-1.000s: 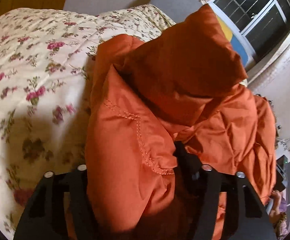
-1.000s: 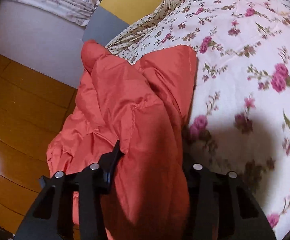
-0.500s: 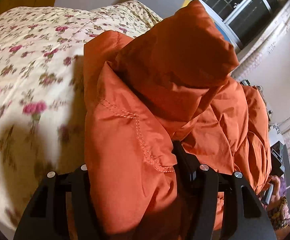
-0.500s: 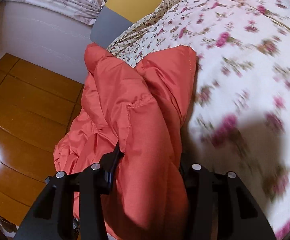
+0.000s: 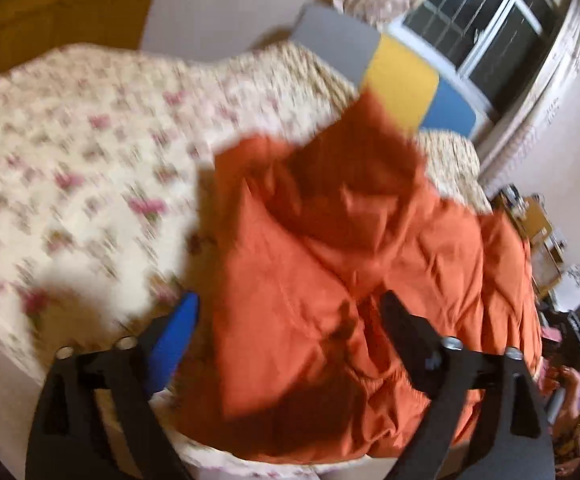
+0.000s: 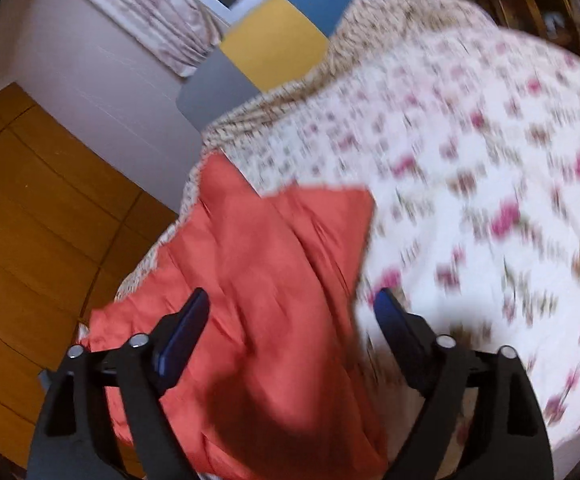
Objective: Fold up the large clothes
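No writing or labels readable anywhere; both views blurred.

Big bed [image 5: 90, 168] with a flowery cover, spread far ahead of both pairs of fingers. In the left wrist view, open flowery cover to the left of the fingers, and the bed's near edge just under the fingertips. In the right wrist view [image 6: 490, 160], open flowery cover to the right of the fingers and ahead.

Orange jacket [image 5: 330, 272] lying bunched on the bed, right ahead of the left fingers and between them, its hood part pointing away. Same jacket [image 6: 266, 280] in the right wrist view, ahead of and between the fingers, reaching the bed's left edge.

Wooden floor [image 6: 30, 220] to the left of the right fingers, past the bed edge; seen only as a corner in the left wrist view. Grey, yellow and blue headboard [image 6: 274, 44] far ahead in both views. Dark window [image 5: 478, 28] with a lamp's shine, clear only in the left wrist view. Cluttered shelves [image 5: 538, 224] off to the right there too.

Left gripper [image 5: 290, 308] with fingers spread wide, holding nothing, cloth below the gap. Blue pad showing on its left finger. Right gripper [image 6: 292, 304] also spread wide, gripping nothing, dark blue pads on both fingers.
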A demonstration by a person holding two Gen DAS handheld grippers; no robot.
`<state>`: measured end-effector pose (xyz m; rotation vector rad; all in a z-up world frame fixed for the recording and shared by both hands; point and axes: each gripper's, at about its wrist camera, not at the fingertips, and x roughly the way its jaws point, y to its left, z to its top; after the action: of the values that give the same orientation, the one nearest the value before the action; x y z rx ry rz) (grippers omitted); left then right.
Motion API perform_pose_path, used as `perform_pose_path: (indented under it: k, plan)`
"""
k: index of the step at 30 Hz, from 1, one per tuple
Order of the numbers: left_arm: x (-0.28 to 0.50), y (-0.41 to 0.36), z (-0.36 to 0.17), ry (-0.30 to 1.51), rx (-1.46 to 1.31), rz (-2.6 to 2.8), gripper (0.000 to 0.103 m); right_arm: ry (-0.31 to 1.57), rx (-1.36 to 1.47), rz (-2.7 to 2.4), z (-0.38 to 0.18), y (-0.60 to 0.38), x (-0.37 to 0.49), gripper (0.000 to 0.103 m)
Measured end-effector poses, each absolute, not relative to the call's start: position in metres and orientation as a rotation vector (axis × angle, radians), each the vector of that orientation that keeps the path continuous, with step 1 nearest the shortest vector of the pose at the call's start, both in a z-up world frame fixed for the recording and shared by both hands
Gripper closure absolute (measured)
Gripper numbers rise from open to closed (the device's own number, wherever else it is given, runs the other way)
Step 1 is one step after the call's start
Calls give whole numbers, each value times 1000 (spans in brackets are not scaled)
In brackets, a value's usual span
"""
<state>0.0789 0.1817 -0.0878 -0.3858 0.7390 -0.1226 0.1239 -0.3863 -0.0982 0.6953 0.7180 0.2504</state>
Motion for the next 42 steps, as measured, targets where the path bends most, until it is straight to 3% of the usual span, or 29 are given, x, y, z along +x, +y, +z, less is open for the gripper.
perform_pose_path:
  k: [9,11,12,14,16,18,19,22,31,42]
  plan:
    - [158,174,-67,722,-217,-198,10,774,482,298,-76,-344,207,16]
    - [169,167,-68,731,-205,-220,10,805,450,314,-82,-336,222,32]
    - [178,165,-70,735,-232,-282,10,816,441,328,-86,-331,225,49]
    - [181,162,-74,758,-268,-309,21,822,415,326,-89,-324,225,61]
    - [183,158,-79,789,-268,-304,52,796,390,331,-88,-320,219,76]
    - [178,159,-81,782,-257,-273,69,769,380,320,-82,-321,213,83]
    - [176,161,-78,773,-269,-267,76,751,386,316,-76,-324,210,85]
    - [168,168,-57,706,-311,-228,83,703,401,304,-56,-331,206,87]
    - [180,163,22,480,-335,-140,85,570,475,251,-2,-334,230,89]
    - [259,146,-10,484,-339,91,85,575,445,52,-48,-328,298,91]
